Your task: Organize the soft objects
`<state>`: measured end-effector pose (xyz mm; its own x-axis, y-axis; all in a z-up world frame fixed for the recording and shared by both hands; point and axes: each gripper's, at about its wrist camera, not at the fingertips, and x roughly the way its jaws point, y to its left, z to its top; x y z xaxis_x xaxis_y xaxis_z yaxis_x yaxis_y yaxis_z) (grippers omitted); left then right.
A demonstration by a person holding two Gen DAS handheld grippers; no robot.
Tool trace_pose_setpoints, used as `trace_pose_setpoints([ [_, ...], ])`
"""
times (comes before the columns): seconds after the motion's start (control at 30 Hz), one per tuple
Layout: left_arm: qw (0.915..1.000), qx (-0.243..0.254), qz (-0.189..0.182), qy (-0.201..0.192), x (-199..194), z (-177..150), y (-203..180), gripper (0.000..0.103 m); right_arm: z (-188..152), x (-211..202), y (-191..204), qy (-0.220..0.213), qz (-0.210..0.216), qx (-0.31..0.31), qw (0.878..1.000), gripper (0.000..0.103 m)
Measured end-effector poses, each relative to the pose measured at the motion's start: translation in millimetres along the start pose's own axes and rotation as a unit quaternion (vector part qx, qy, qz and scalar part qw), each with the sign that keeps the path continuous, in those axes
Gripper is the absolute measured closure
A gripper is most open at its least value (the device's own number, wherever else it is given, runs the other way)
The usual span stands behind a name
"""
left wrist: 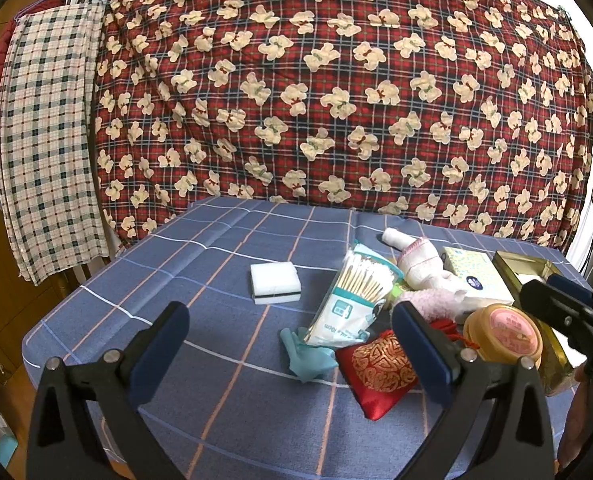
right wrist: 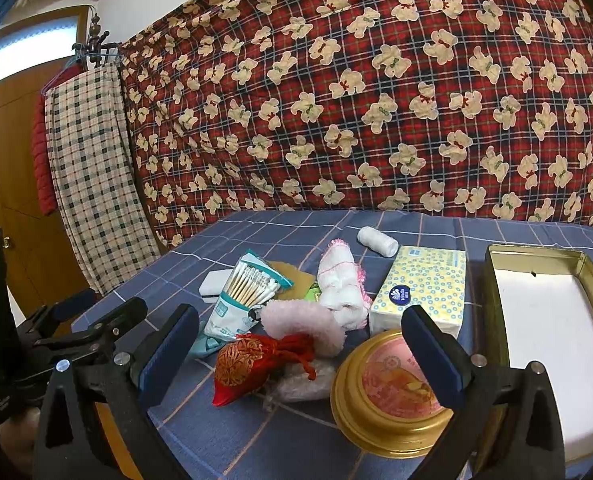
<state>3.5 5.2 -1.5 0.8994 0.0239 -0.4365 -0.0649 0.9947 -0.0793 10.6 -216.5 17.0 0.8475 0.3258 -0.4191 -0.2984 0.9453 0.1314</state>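
A pile of small items lies on a blue plaid-covered table (left wrist: 232, 248). In it are a red and gold pouch (left wrist: 380, 372) (right wrist: 248, 364), a fluffy pink item (right wrist: 304, 324), a white and pink rolled cloth (right wrist: 342, 284), a bag of cotton swabs (left wrist: 356, 296) (right wrist: 244, 296), a white sponge (left wrist: 274, 283), a tissue pack (right wrist: 424, 288), a bandage roll (right wrist: 377, 241) and a teal glove (left wrist: 306, 356). An open gold tin box (right wrist: 496, 304) stands at the right. My left gripper (left wrist: 292, 344) is open and empty above the table's front. My right gripper (right wrist: 300, 348) is open and empty above the pouch.
A round gold tin with a pink lid (right wrist: 392, 396) (left wrist: 504, 332) lies near the front right. A red plaid bear-print cloth (left wrist: 336, 92) hangs behind the table. A checked cloth (left wrist: 48, 140) hangs on a rack at the left. The right gripper also shows at the right edge of the left wrist view (left wrist: 568, 312).
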Motion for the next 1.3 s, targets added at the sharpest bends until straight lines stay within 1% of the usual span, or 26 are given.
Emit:
trace_pose_setpoints([
  [0.47,1.0000,0.003,0.001,0.002,-7,4,-4,0.000,-1,2,-3,0.001,0.001,0.003,1.000,0.000],
  [0.6,1.0000,0.005,0.002,0.007,-4,0,-7,0.000,-4,0,0,0.003,-0.001,0.005,1.000,0.001],
  [0.7,0.9999,0.007,0.003,0.014,5,-9,-9,0.000,-10,0,1,0.004,-0.003,0.007,1.000,0.001],
  [0.8,0.9996,0.011,-0.004,0.026,13,-16,-12,0.000,-14,-1,4,0.004,-0.006,0.010,1.000,0.000],
  [0.83,0.9994,0.014,-0.005,0.031,16,-19,-15,0.000,-15,4,-9,0.005,-0.006,0.015,1.000,0.001],
  [0.9,0.9992,0.018,-0.008,0.036,19,-22,-19,0.000,-13,8,-14,0.008,-0.008,0.019,1.000,0.001],
  [1.17,0.9966,0.046,-0.038,0.056,29,-35,-48,0.000,-20,5,-20,0.010,-0.022,0.030,0.999,0.000],
  [1.2,0.9961,0.049,-0.044,0.059,31,-36,-52,0.001,-18,7,-26,0.010,-0.022,0.033,0.999,0.000],
  [1.27,0.9939,0.055,-0.058,0.076,39,-42,-60,0.003,-18,7,-31,0.010,-0.025,0.035,0.999,0.000],
  [1.3,0.9926,0.058,-0.064,0.085,44,-45,-64,0.007,-19,8,-31,0.011,-0.025,0.035,0.999,0.000],
])
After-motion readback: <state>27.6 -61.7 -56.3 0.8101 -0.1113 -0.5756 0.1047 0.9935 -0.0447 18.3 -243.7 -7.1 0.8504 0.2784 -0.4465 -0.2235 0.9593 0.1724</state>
